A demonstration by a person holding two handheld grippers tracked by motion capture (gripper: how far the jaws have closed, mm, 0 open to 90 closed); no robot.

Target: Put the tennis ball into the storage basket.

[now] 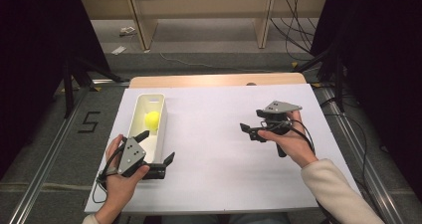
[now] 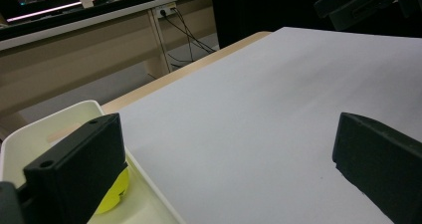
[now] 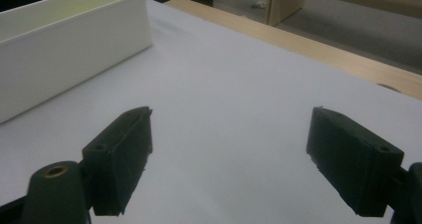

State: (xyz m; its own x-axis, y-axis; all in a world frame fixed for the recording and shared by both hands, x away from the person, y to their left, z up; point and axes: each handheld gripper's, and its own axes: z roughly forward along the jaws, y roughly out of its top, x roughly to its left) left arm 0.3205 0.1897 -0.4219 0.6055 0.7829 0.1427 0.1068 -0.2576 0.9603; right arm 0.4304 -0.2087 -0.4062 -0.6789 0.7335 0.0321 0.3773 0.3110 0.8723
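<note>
2 claws are seen from the high view: the left claw [image 1: 155, 145], spread wide, straddles the near wall of the white bin [image 1: 140, 101], where the yellow ball [image 1: 152, 119] lies; the right claw [image 1: 252, 132] is released over the tabletop [image 1: 209, 134]. From the left gripper view, 1 jaw hangs inside the bin beside the ball [image 2: 113, 196]; tipping could be caused by closing on the wall. From the right gripper view, nothing is held between the parted jaws.

A sheet [image 1: 214, 134] covers my table [image 1: 219, 79]. On the sheet's left side lies a bin [image 1: 160, 129], running away from me, with a ball [image 1: 152, 120] inside it near the middle. My left gripper [image 1: 158, 149] sits at the bin's near end, one jaw over the bin, the other over the sheet. My right gripper [image 1: 255, 126] is well apart, right of centre.
</note>
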